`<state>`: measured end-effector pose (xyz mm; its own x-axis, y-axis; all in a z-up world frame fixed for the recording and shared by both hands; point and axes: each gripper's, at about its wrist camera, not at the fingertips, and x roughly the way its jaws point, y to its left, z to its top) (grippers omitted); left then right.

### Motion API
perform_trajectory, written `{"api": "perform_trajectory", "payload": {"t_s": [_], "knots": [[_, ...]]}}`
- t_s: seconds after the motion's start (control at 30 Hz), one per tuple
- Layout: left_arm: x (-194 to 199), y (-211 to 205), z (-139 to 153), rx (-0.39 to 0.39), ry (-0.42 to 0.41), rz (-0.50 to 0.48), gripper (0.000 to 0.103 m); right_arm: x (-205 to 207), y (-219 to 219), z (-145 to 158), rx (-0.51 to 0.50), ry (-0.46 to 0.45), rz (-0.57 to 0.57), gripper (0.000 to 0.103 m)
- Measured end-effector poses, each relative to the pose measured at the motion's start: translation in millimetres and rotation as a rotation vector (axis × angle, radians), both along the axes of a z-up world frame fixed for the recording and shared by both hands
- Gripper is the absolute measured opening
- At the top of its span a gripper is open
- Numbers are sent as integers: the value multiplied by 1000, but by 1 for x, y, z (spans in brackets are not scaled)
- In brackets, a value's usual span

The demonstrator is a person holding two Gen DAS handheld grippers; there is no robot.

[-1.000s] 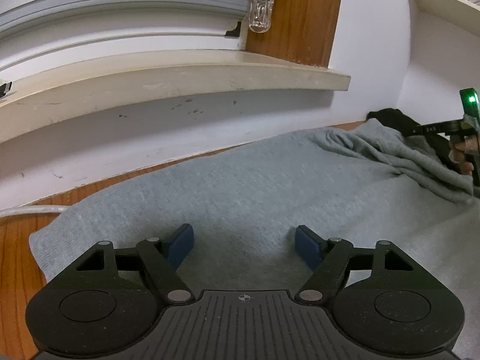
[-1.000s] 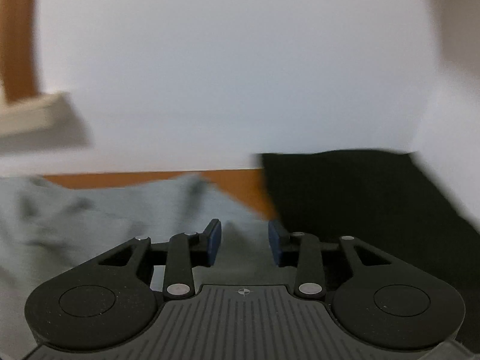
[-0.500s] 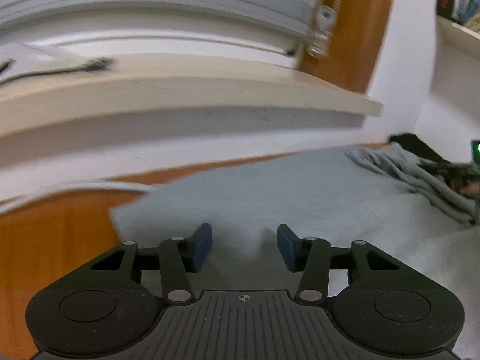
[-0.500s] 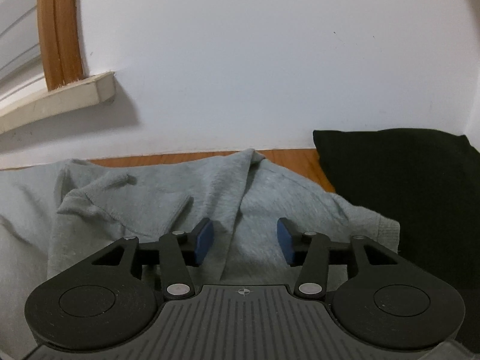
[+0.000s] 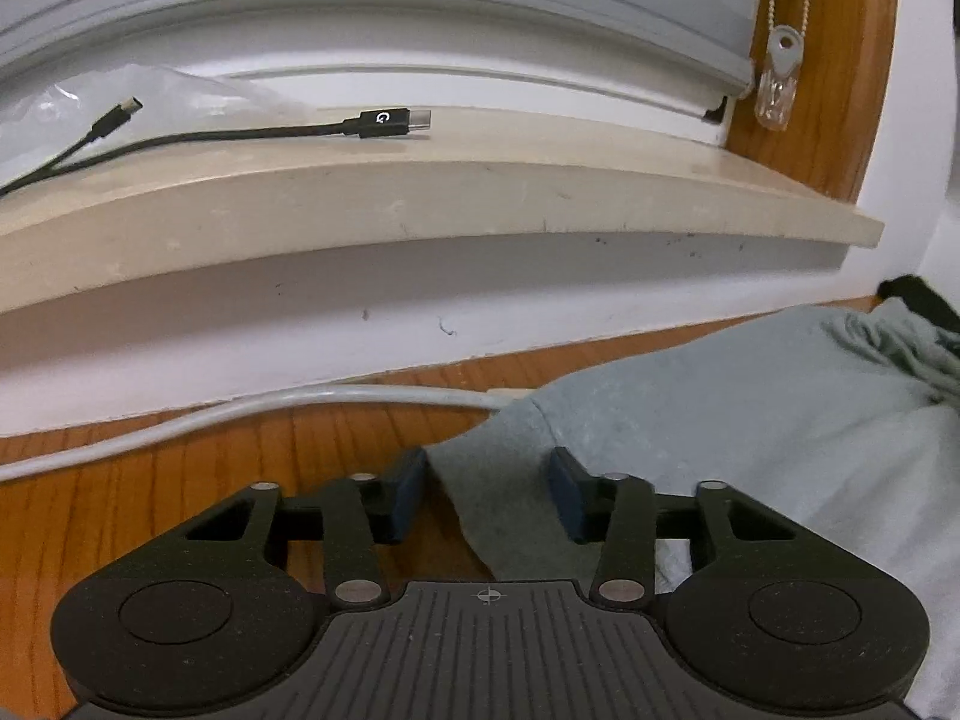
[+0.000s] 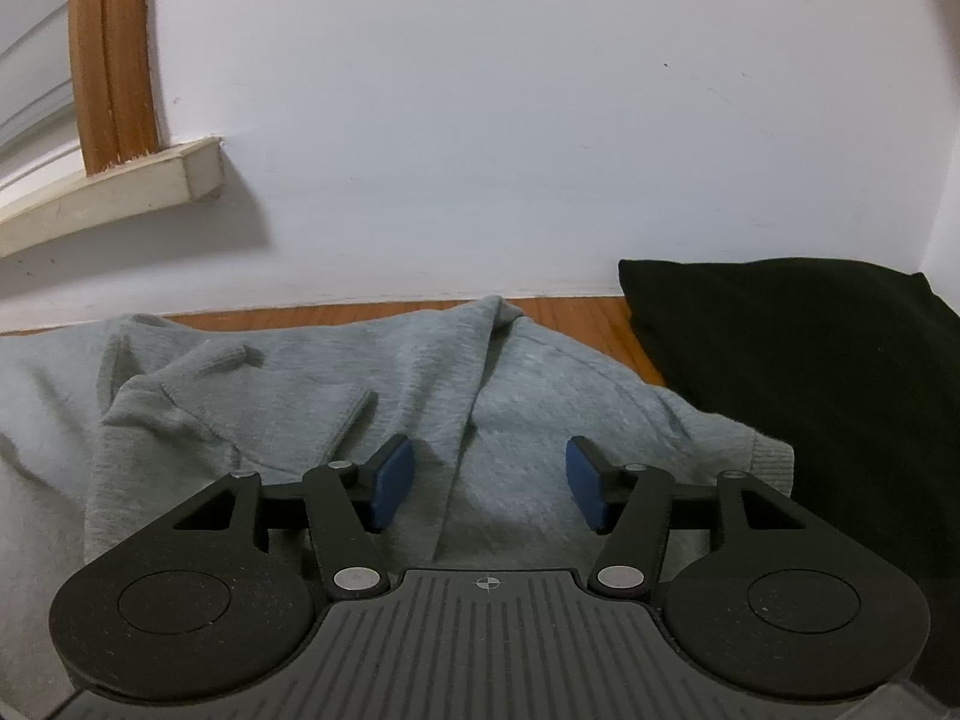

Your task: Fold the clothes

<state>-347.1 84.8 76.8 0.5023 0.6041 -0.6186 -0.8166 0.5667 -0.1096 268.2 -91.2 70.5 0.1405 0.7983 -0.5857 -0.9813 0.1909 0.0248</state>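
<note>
A grey sweatshirt (image 5: 750,420) lies spread on a wooden table (image 5: 150,480). In the left wrist view its left corner sits between the blue pads of my left gripper (image 5: 489,495), which is open just above the cloth's edge. In the right wrist view the rumpled right end of the grey sweatshirt (image 6: 390,384), with a ribbed cuff (image 6: 768,456), lies under my right gripper (image 6: 489,483), which is open wide with nothing held.
A white cable (image 5: 240,414) runs along the table by the wall and under the cloth's corner. A black cushion (image 6: 810,372) sits at the right, touching the sweatshirt. A windowsill (image 5: 420,192) carries a black USB cable (image 5: 384,120). A blind-cord weight (image 5: 780,96) hangs at the window's right.
My left gripper has moved left to the sweatshirt's corner, its jaws narrower than a second ago. My right gripper has drawn back over the rumpled end and opened wider.
</note>
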Motion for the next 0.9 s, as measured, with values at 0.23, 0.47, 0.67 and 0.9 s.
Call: {"api": "perform_trajectory", "payload": {"t_s": [0.23,0.47,0.67,0.9], "knots": [[-10,-23,24,202,5,79,13,-2,1,1,-1,-1,-1,57],[1,-26,25,182,56,111,47,-4,1,1,-2,-10,-5,59],[39,-40,28,134,-36,-52,78,-2,-2,3,9,-10,-22,61],[92,-58,14,88,-126,-230,79,-24,-38,34,-16,-35,36,44]]}}
